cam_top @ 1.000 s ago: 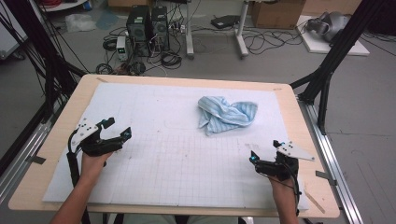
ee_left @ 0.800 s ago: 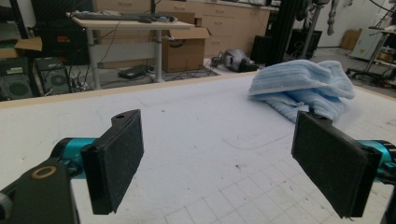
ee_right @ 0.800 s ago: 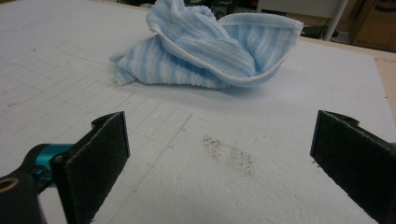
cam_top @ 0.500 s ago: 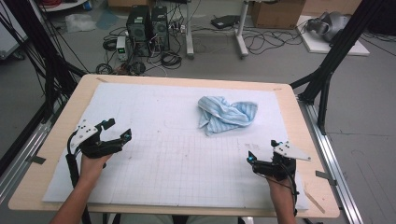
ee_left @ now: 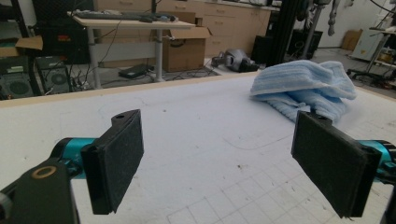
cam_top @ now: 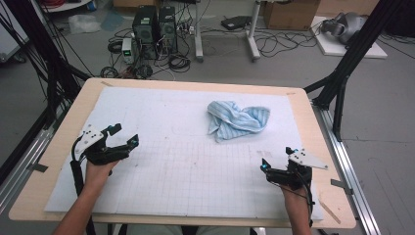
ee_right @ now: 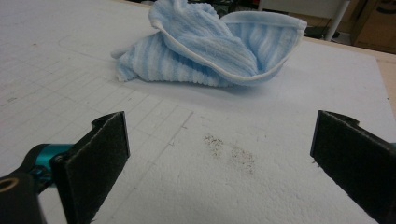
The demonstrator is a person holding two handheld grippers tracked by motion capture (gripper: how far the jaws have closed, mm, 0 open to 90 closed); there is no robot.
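Note:
A crumpled blue-and-white striped towel [cam_top: 237, 120] lies on the white gridded mat [cam_top: 186, 166], right of centre toward the far side. My left gripper [cam_top: 125, 135] hovers low at the mat's left side, open and empty, well apart from the towel. In the left gripper view its jaws [ee_left: 217, 126] stand wide, with the towel [ee_left: 303, 86] beyond the right one. My right gripper [cam_top: 276, 158] is near the front right, also open and empty. In the right gripper view its jaws [ee_right: 222, 130] frame bare mat, and the towel [ee_right: 210, 46] lies a short way ahead.
The mat covers a wooden table [cam_top: 323, 147] whose edge shows all around. A dark smudge [ee_right: 231, 154] marks the mat just ahead of the right gripper. Computer towers [cam_top: 154, 27], cables and black frame legs [cam_top: 342, 78] stand on the floor beyond the far edge.
The right gripper has edged very slightly to the left. The left gripper and the towel are where they were.

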